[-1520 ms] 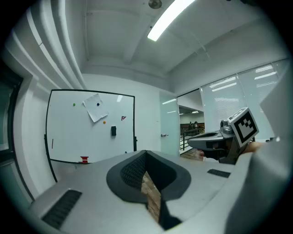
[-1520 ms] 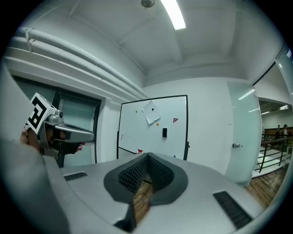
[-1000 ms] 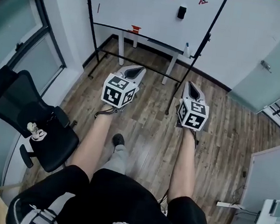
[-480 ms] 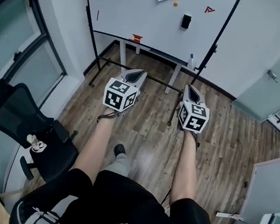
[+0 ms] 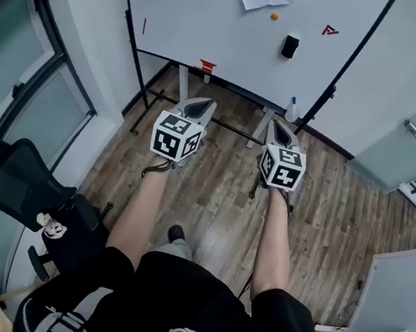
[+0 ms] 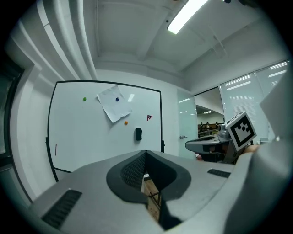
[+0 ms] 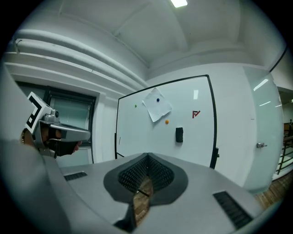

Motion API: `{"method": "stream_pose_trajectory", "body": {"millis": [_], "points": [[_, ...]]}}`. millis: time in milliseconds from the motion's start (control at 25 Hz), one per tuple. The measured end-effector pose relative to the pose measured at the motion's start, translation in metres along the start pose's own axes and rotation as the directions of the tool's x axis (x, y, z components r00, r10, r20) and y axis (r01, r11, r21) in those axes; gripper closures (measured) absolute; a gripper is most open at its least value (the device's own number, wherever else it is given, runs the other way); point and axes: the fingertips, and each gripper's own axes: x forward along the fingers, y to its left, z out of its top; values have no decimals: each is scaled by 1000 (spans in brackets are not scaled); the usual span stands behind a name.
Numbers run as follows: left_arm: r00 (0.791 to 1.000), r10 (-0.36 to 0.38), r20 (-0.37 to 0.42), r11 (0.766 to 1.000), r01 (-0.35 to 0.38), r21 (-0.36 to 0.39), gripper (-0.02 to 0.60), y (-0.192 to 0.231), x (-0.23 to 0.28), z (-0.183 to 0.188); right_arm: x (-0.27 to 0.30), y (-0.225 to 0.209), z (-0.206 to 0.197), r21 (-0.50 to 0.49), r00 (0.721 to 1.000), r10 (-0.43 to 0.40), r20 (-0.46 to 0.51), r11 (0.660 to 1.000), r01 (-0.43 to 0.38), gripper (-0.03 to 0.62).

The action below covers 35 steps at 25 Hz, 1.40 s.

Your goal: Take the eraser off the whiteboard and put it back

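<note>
Eraser (image 5: 290, 46): dark rectangular block on smooth whiteboard (image 5: 196, 17)

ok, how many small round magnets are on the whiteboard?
3 on the whiteboard: green magnet at upper left; blue magnet on the paper sheet; orange magnet just below that sheet. Any under the sheet would be hidden.

The white whiteboard (image 5: 211, 19) far ahead looks smooth and faintly glossy, framed in thin black metal; the small black eraser (image 5: 289, 47) looks matt; the brown plank floor (image 5: 212, 192) shows wood grain; the left gripper (image 5: 199, 106) and right gripper (image 5: 280, 129) have matt grey plastic shells.
</note>
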Motion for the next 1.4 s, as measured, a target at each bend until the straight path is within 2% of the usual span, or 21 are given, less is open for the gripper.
{"method": "stream_pose_trajectory", "body": {"millis": [360,840,1400], "points": [[999,22,-29,1000,-22,2,572,62,35,-3,68,-6,2,46,1000,-7,-3,999,7,569],[999,19,-29,1000,-19,19,572,81,101,11,127,-44,9,59,1000,15,1,998,-15,569],[1000,30,-9,999,-30,27,572,98,227,41,218,-132,28,51,999,38,12,998,-39,569]]}}
